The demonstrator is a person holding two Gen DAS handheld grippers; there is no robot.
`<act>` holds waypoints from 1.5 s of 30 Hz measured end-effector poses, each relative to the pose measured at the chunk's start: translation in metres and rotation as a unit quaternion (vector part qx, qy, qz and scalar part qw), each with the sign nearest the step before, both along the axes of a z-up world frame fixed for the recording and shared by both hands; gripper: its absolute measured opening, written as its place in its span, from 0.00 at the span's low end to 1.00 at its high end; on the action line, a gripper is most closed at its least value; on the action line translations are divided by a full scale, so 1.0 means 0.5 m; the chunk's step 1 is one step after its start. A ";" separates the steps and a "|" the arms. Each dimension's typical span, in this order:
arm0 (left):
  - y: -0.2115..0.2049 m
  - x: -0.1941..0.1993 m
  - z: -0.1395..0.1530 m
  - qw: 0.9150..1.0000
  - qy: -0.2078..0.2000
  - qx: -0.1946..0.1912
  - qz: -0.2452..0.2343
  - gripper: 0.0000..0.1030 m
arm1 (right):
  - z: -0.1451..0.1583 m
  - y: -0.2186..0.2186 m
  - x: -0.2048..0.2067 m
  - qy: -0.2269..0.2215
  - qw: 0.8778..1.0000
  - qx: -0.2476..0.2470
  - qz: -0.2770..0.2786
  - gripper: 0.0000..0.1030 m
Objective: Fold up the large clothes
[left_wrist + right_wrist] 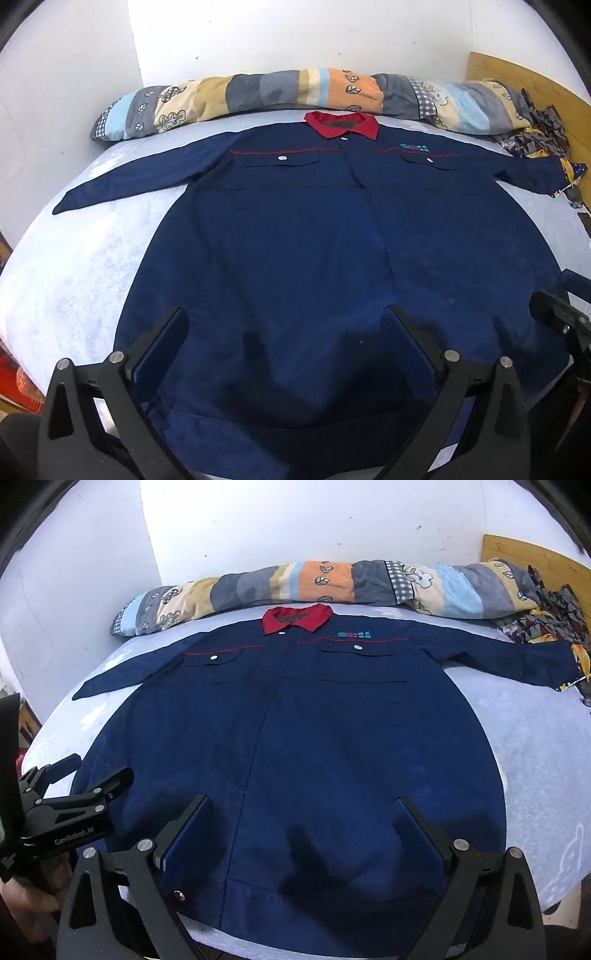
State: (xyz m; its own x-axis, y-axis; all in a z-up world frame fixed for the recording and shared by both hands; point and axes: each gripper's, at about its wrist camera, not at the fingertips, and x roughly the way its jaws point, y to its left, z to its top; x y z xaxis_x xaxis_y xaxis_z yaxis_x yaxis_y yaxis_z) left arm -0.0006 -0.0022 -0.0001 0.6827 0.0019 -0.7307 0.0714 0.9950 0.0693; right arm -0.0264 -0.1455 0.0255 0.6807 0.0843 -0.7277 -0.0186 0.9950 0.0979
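Observation:
A large navy work jacket [295,240] with a red collar [341,125] lies flat, front up, on the bed, both sleeves spread out; it also shows in the right wrist view [295,731]. My left gripper [286,317] is open and empty, hovering above the jacket's lower hem. My right gripper [301,805] is open and empty above the hem too, further right. The right gripper shows at the right edge of the left wrist view [561,317]. The left gripper shows at the left edge of the right wrist view [74,786].
A rolled patterned quilt [295,96] lies along the wall behind the collar. A patterned dark cloth [535,129] sits at the far right by the wooden headboard [524,77]. The pale blue bed sheet [74,266] lies bare on both sides of the jacket.

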 end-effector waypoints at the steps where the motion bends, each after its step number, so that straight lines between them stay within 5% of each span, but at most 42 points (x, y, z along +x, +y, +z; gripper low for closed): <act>1: -0.001 -0.001 0.000 1.000 -0.001 0.001 0.001 1.00 | 0.001 0.001 0.002 0.001 1.000 0.000 0.001 0.95; 45: -0.002 0.003 0.004 1.000 -0.002 -0.001 -0.003 1.00 | -0.037 -0.011 -0.004 0.007 1.000 -0.017 -0.001 0.95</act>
